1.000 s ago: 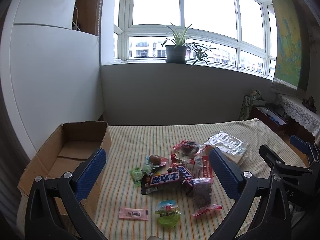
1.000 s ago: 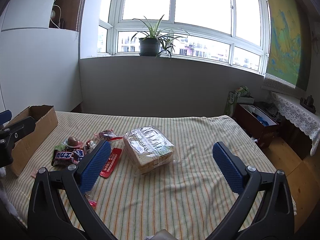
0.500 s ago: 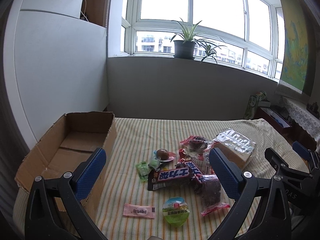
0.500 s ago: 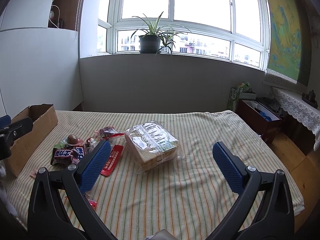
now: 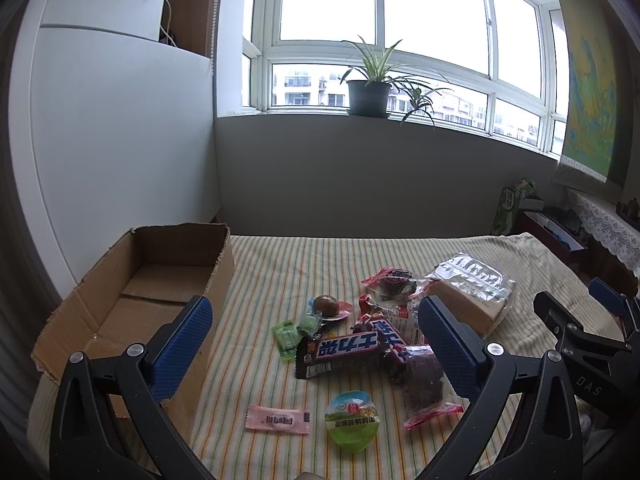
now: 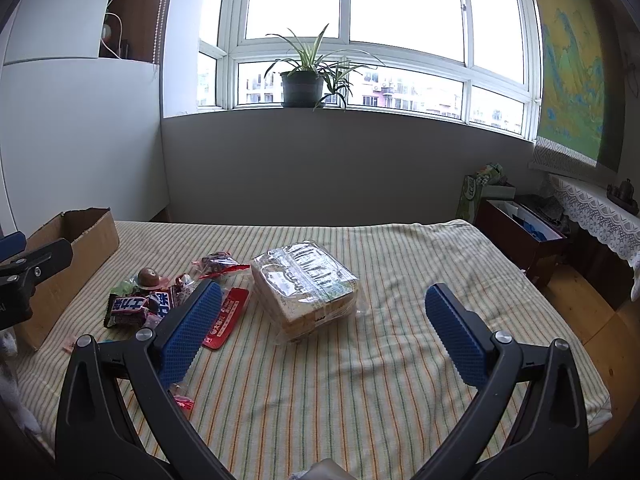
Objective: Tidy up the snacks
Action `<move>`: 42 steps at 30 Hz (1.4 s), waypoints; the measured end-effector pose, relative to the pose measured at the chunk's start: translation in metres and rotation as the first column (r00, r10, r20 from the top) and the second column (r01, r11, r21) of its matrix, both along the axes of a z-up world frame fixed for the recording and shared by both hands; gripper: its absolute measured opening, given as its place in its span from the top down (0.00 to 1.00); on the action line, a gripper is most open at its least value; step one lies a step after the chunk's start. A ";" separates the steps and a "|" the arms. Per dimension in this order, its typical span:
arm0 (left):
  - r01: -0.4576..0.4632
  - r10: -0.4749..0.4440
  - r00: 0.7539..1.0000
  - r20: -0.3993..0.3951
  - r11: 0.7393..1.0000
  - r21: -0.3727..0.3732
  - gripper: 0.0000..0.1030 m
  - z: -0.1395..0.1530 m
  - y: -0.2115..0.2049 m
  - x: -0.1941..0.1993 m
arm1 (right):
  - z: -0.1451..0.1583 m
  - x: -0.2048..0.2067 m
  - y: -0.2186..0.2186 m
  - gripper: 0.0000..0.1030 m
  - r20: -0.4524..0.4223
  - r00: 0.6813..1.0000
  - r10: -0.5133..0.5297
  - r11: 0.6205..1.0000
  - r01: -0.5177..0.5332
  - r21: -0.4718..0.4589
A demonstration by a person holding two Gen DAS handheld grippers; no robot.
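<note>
Blue-padded, the left gripper (image 5: 314,354) hangs above the snack pile with its jaws wide apart and nothing between them; the right gripper (image 6: 320,334) hangs likewise, jaws spread and empty, over the striped cloth (image 6: 360,380).

Nearest the left gripper lie a pink candy (image 5: 278,419) and a green jelly cup (image 5: 352,424), side by side on the cloth. The candy looks light and flat, best pinched across its short width. The cup seems stiffer, with a slick domed body; a grip across its rim would probably hold better than one on its foil top.

Beyond them sits the chocolate bar (image 5: 340,354), overlapping a second bar and a dark fruit pack (image 5: 422,376). The bar looks firm enough to take across the middle. Soft crinkly wrappers such as the fruit pack may slip, so the sealed end is the safer hold.

Farther on, a brown egg (image 5: 325,305) lies in its wrapper: round and likely to roll or crush. The bread bag (image 6: 306,286) is bulky and soft; a light squeeze across its narrow side should do.

Left of the pile stands the open box (image 5: 132,300), apparently empty.
</note>
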State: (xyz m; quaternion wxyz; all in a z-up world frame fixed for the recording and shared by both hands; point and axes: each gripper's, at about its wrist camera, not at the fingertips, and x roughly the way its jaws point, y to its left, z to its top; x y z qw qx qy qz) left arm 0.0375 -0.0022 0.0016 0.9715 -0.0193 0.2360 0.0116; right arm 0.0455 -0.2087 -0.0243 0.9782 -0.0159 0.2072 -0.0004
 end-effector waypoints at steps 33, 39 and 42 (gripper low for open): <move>0.042 -0.042 0.998 -0.047 0.999 0.009 0.01 -0.004 0.000 0.001 | -0.001 0.003 0.009 0.00 -0.076 0.996 0.056 0.998 -0.057 -0.014; 0.041 -0.041 0.999 -0.027 0.999 0.013 0.01 0.003 0.002 -0.004 | 0.008 -0.002 0.017 0.00 -0.077 0.993 0.094 0.995 -0.096 -0.013; 0.059 -0.059 0.998 -0.009 0.998 0.021 0.01 0.010 0.001 -0.006 | 0.009 -0.004 0.019 0.00 -0.089 0.990 0.108 0.994 -0.110 -0.024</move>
